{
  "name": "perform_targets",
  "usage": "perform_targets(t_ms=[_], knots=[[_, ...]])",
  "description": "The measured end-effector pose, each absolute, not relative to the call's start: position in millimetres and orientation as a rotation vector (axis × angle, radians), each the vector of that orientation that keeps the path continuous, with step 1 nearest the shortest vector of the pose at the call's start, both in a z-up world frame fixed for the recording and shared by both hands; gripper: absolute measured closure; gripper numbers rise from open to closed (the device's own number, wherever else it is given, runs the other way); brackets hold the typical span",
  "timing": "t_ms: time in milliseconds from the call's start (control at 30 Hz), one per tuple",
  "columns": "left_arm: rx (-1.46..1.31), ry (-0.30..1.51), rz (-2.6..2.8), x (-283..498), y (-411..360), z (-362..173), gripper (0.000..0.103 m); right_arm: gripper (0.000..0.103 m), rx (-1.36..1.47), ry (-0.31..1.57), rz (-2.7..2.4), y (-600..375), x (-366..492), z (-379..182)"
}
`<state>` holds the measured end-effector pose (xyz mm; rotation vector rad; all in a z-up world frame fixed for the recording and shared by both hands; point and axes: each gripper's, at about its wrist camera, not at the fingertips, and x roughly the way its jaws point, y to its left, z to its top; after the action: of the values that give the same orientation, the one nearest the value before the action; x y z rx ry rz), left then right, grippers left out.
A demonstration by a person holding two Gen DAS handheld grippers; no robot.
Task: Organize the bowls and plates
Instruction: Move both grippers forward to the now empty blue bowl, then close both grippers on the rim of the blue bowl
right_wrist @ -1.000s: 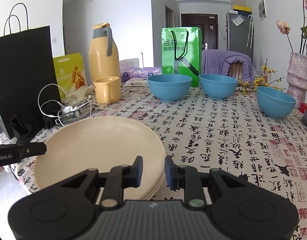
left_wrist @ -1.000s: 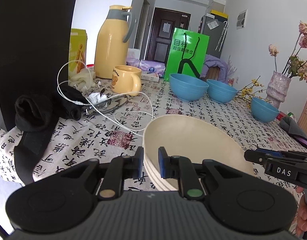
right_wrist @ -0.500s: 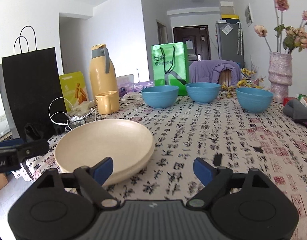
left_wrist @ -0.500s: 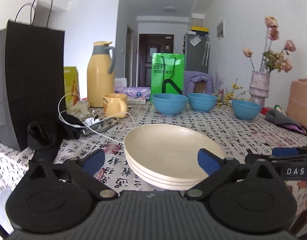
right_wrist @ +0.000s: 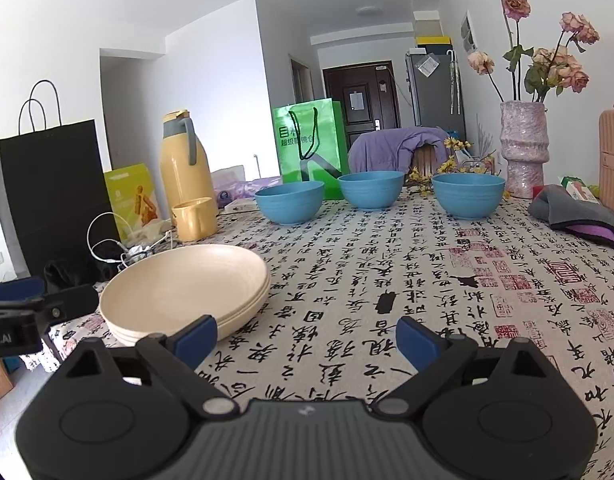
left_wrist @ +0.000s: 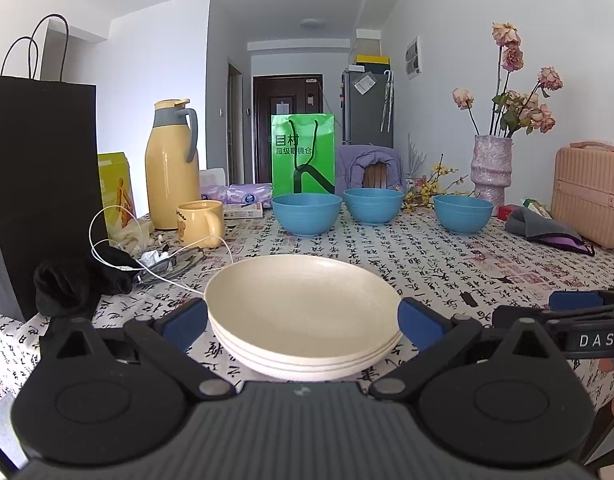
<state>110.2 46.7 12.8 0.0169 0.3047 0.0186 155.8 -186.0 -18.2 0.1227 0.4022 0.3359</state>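
Observation:
A stack of three cream plates point(left_wrist: 303, 304) sits on the calligraphy-print tablecloth near the front edge; it also shows in the right wrist view point(right_wrist: 183, 288). Three blue bowls stand apart in a row farther back: left point(left_wrist: 307, 214), middle point(left_wrist: 373, 206), right point(left_wrist: 463, 213). My left gripper point(left_wrist: 303, 324) is open and empty, its blue pads either side of the plate stack just in front of it. My right gripper point(right_wrist: 307, 338) is open and empty over bare cloth, to the right of the stack.
On the left stand a black paper bag point(left_wrist: 39, 184), a yellow thermos point(left_wrist: 171, 164), a yellow mug point(left_wrist: 199, 224), white cables and black cloth point(left_wrist: 75, 284). A green bag point(left_wrist: 303, 156) stands behind the bowls. A vase point(left_wrist: 491, 168), pink case point(left_wrist: 589, 196) and grey cloth point(left_wrist: 543, 226) are at the right.
Both grippers opened from shut and pulled back from the plate stack. The stack stays on the table.

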Motion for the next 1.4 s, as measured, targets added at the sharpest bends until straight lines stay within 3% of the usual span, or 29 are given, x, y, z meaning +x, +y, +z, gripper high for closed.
perform_targets(t_ms=[400, 833, 933, 1000, 1067, 1233, 1333, 1400], knots=[[-0.125, 0.39, -0.021, 203, 80, 41, 0.0, 0.007, 0.123, 0.409, 0.317, -187, 224, 7], [-0.166, 0.512, -0.106, 398, 130, 71, 0.002, 0.009, 0.214, 0.458, 0.439, -161, 400, 54], [-0.17, 0.55, -0.101, 451, 136, 65, 0.009, 0.011, 0.241, 0.506, 0.459, -147, 455, 55], [-0.194, 0.589, -0.088, 490, 141, 59, 0.019, 0.014, 0.26, 0.548, 0.461, -135, 493, 50], [-0.224, 0.628, -0.078, 521, 144, 51, 0.023, 0.023, 0.268, 0.595, 0.446, -125, 526, 42], [-0.278, 0.674, -0.092, 578, 144, 33, 0.024, 0.033, 0.294, 0.656, 0.424, -104, 587, 20], [-0.268, 0.721, -0.063, 603, 140, 22, 0.035, 0.04, 0.287, 0.667, 0.418, -91, 609, 9], [-0.262, 0.758, -0.045, 613, 139, 16, 0.051, 0.048, 0.289, 0.684, 0.423, -85, 620, 1]])
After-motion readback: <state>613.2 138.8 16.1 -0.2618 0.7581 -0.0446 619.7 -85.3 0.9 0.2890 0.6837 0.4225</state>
